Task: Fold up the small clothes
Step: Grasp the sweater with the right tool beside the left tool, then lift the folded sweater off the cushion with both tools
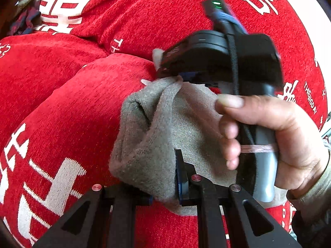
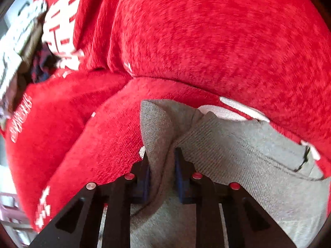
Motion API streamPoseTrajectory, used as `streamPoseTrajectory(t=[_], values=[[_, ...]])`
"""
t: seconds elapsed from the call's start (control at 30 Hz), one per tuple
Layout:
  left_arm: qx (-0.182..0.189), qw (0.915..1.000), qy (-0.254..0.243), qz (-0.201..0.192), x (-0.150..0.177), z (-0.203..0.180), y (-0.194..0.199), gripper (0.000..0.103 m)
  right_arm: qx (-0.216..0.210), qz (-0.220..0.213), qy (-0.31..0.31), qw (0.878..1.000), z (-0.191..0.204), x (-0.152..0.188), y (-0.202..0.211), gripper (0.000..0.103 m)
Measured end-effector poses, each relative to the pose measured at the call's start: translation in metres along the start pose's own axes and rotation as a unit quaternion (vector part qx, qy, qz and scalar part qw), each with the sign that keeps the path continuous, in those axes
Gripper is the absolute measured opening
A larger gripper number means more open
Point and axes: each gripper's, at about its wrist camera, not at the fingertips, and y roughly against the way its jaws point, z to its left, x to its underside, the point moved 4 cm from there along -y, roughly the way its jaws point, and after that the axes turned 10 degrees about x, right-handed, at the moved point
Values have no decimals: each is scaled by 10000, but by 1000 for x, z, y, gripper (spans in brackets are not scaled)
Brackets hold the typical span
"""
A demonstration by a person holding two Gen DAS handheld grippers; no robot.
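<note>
A small grey knitted garment (image 1: 157, 140) lies bunched on a red blanket with white characters (image 1: 68, 95). My left gripper (image 1: 165, 188) is shut on a thick fold of it, the cloth filling the gap between its blue pads. In the left wrist view my right gripper's black body (image 1: 223, 55) hangs over the garment's far edge, held by a hand (image 1: 275, 132); its fingertips are hidden there. In the right wrist view my right gripper (image 2: 162, 175) is shut on a ridge of the grey garment (image 2: 238, 150), which spreads to the right.
The red blanket (image 2: 196, 37) rises in soft folds behind the garment and fills most of both views. A dark patterned cloth (image 1: 24, 20) lies at the far left edge. A pale floor or furniture strip (image 2: 12, 41) shows at the left.
</note>
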Motion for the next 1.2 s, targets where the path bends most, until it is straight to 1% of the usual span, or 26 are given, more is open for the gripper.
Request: streamPoseTrajectory(t=[0.07,0.17,0.27,0.4,0.87,0.97,1.2], values=[[-55,10000,-33,13,-1,-1,-1,17,-207,-97,-170,9996,-9,1,7,22],[-224,9996,-152,22,-3,-5,-4,17,-377,-203,-327,9985,-12,0,12,22],[-379,9990,-251,29,-6,-10,-6,17,-473,-271,-411,9977,-18,1,18,22],[-496,9981,-358,23,-8,-16,-6,16,-585,-342,-505,9964,-29,4,24,22],[-786,9942,-738,35,-9,-40,1,16,-960,-488,-982,9893,-64,12,46,21],[-865,9920,-922,19,-8,-52,3,16,-1047,-555,-1082,9870,-73,13,54,21],[-872,9892,-1177,70,-6,-77,3,16,-1141,-662,-1288,9829,-97,18,70,21]])
